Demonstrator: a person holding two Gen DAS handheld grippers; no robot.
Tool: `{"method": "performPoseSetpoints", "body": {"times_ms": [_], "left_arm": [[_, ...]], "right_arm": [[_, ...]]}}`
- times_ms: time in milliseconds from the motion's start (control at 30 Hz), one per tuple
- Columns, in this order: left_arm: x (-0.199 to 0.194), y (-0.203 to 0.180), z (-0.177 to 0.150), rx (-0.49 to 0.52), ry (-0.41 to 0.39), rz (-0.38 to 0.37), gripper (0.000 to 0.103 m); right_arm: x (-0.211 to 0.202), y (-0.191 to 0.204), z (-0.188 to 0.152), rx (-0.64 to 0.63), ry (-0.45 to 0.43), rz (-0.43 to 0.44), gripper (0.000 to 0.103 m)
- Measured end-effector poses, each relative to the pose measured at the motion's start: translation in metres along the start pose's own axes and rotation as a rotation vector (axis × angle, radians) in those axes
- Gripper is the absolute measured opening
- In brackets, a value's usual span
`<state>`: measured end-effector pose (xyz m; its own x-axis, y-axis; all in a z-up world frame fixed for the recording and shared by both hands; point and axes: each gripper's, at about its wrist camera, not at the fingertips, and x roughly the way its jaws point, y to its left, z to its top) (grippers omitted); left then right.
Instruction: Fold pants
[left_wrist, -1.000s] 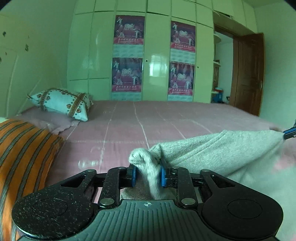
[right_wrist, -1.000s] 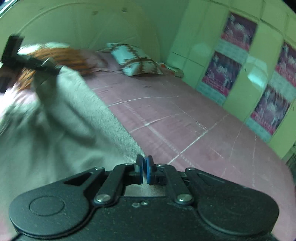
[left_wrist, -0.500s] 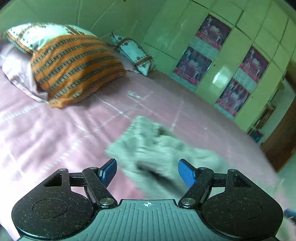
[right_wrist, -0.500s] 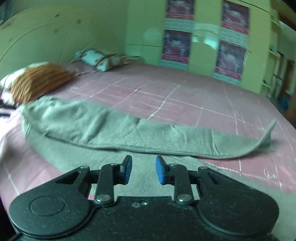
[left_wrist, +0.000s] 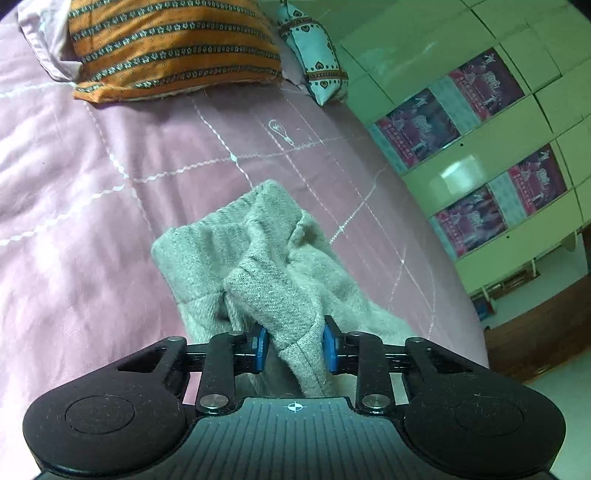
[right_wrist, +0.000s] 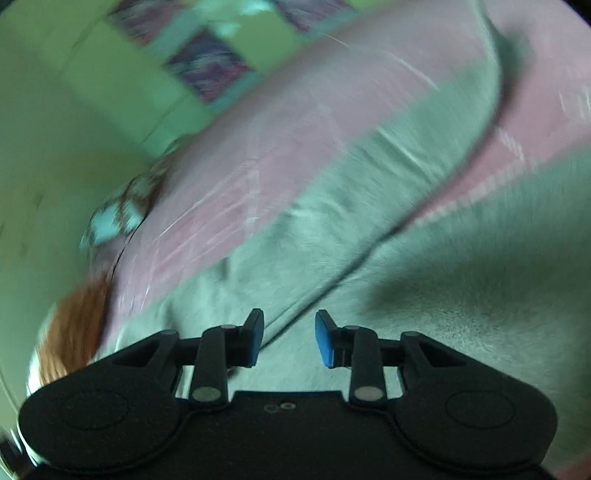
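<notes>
Honestly, there's not much readable text anywhere. The wardrobe doors (left_wrist: 476, 155) carry four purple posters (left_wrist: 421, 127) with small figures and a strip of lettering, but it's too small to make out. Closest thing to a mark otherwise is a little light-bulb doodle (left_wrist: 281, 132) stitched in white on the pink bedsheet (left_wrist: 85, 206).

The grey pants (left_wrist: 266, 258) lie bunched on that sheet, well short of the orange striped pillow (left_wrist: 166, 48) and the pale blue patterned pillow (left_wrist: 317, 62) at the head of the bed. The left gripper (left_wrist: 294, 345) has just been closing, and a thick fold of the grey fabric sits right between its blue pads (left_wrist: 261, 347), pinched on both sides, with the rest of the cloth piled ahead of the fingertips.

The right wrist view is badly smeared. Still, the right gripper (right_wrist: 288, 341) has just been opening a bit, its blue pads (right_wrist: 325, 345) stand apart with a clear gap, and nothing is gripped. The pants (right_wrist: 369, 206) spread out flat underneath and ahead of it, one long leg running off to the upper right across the pink sheet (right_wrist: 258, 147), with a seam or edge passing under the gap.
</notes>
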<state>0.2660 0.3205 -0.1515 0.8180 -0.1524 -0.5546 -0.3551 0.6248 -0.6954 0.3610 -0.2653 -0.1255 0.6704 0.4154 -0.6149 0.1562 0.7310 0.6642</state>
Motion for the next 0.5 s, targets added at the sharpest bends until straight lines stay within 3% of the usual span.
{"method": "performPoseSetpoints", "body": {"times_ms": [133, 200, 233, 300, 400, 467, 500], "left_arm": [[0.009, -0.003, 0.011, 0.033, 0.017, -0.041, 0.026], [0.017, -0.008, 0.023, 0.059, 0.032, -0.045, 0.024], [0.021, -0.012, 0.032, 0.07, 0.037, -0.05, 0.022], [0.022, -0.025, 0.058, 0.094, 0.014, -0.104, 0.021], [-0.004, -0.049, 0.088, 0.173, -0.073, -0.321, 0.021], [-0.012, -0.043, 0.093, 0.216, -0.049, -0.317, 0.021], [-0.01, -0.03, 0.091, 0.214, -0.008, -0.283, 0.021]], "right_arm": [[0.033, -0.024, 0.019, 0.157, -0.006, 0.04, 0.021], [0.042, -0.028, 0.03, 0.188, -0.012, 0.02, 0.011], [0.045, -0.025, 0.033, 0.168, -0.009, -0.005, 0.0], [0.033, -0.005, 0.04, 0.071, -0.044, 0.027, 0.0], [-0.038, 0.046, 0.039, -0.114, -0.217, 0.178, 0.0], [-0.08, 0.061, 0.023, -0.205, -0.278, 0.231, 0.0], [-0.089, 0.062, 0.013, -0.235, -0.267, 0.228, 0.0]]}}
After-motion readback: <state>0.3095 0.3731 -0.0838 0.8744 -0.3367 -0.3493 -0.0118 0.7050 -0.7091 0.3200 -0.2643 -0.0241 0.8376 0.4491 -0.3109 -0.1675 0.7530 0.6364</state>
